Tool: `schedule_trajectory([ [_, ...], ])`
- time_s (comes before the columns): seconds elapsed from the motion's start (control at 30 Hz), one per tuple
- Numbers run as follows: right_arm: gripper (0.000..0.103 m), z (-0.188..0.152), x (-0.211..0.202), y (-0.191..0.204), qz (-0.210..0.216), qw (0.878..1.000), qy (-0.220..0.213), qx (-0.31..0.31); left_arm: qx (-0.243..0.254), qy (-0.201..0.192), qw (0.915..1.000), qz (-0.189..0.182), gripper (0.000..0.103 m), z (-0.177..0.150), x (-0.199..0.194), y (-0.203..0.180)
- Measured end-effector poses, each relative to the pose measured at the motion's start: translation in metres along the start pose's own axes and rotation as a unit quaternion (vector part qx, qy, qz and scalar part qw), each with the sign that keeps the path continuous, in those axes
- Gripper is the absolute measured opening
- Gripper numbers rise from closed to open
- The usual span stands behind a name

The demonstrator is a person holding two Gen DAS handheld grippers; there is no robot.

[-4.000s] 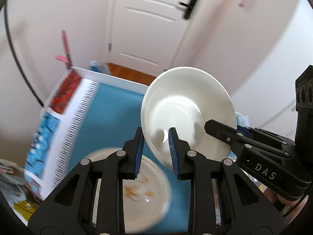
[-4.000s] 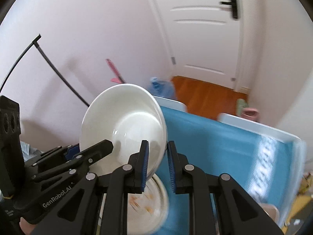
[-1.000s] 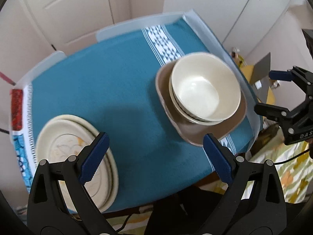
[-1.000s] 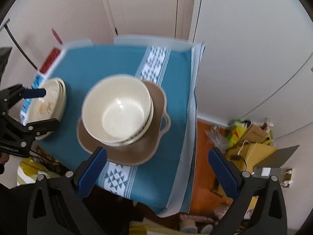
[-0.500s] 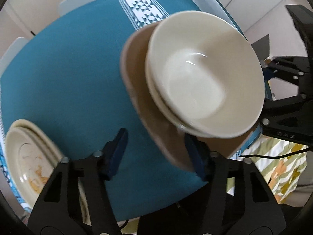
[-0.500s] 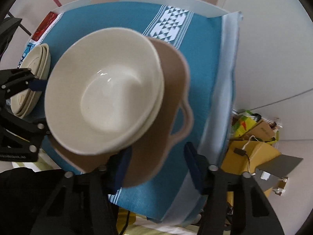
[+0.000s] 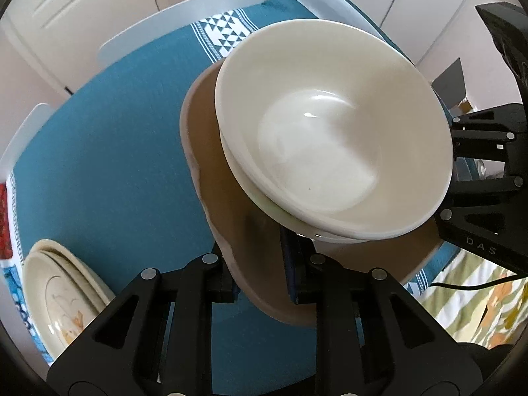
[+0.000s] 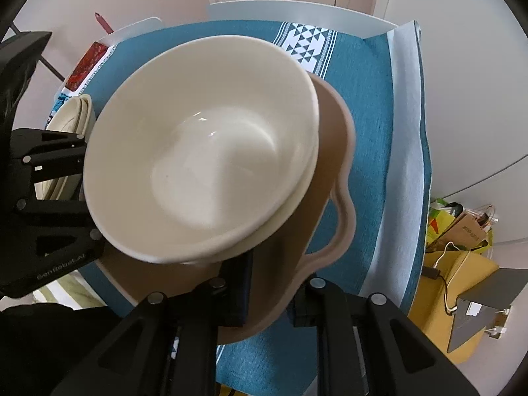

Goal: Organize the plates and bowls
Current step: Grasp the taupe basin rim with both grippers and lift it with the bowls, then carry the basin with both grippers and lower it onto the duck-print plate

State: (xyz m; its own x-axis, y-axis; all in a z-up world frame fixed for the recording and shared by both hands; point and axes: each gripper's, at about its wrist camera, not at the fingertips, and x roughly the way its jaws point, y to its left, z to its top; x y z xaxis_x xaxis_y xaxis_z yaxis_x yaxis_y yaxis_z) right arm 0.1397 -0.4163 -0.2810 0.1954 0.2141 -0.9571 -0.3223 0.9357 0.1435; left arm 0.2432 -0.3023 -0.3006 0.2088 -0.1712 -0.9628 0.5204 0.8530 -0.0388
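Two stacked cream bowls (image 7: 330,138) (image 8: 204,151) sit on a brown plate with handles (image 7: 211,151) (image 8: 333,151) on the teal tablecloth. My left gripper (image 7: 260,264) grips the plate's near rim in the left wrist view, one pad on top and one hidden beneath. On the opposite side my right gripper (image 8: 270,290) is clamped on the rim beside a handle. Both sets of jaws are closing tight on the plate, pads pressing it. A stack of cream plates (image 7: 59,297) (image 8: 72,112) with an orange motif lies further along the table.
The teal tablecloth (image 7: 115,148) has white patterned bands and hangs over the table's edges. On the floor past the table's edge (image 8: 406,165) are bags and cardboard (image 8: 462,231). Pale cupboard doors stand behind the table.
Both grippers dropped from wide open above the table to the brown plate and closed on its opposite rims. Four seconds ago they held a cream bowl together; it now lies on the stack.
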Motion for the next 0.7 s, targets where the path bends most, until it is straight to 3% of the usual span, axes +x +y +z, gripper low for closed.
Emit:
schedule_trajectory([
  [0.23,0.016,0.017,-0.023,0.01,-0.021,0.999,-0.028,-0.029,-0.027,-0.026,0.9992,0.01,0.018,0.0,-0.033,0.013],
  [0.4,0.016,0.036,-0.047,0.036,-0.022,0.996,-0.057,-0.066,-0.053,-0.05,0.9963,0.045,0.018,-0.007,-0.079,0.038],
  [0.57,0.016,0.06,-0.067,0.085,-0.003,0.992,-0.08,-0.098,-0.082,-0.062,0.9925,0.065,0.018,-0.032,-0.116,0.075],
  [0.7,0.016,0.073,-0.067,0.131,0.007,0.99,-0.079,-0.115,-0.098,-0.061,0.9911,0.067,0.018,-0.073,-0.138,0.12],
])
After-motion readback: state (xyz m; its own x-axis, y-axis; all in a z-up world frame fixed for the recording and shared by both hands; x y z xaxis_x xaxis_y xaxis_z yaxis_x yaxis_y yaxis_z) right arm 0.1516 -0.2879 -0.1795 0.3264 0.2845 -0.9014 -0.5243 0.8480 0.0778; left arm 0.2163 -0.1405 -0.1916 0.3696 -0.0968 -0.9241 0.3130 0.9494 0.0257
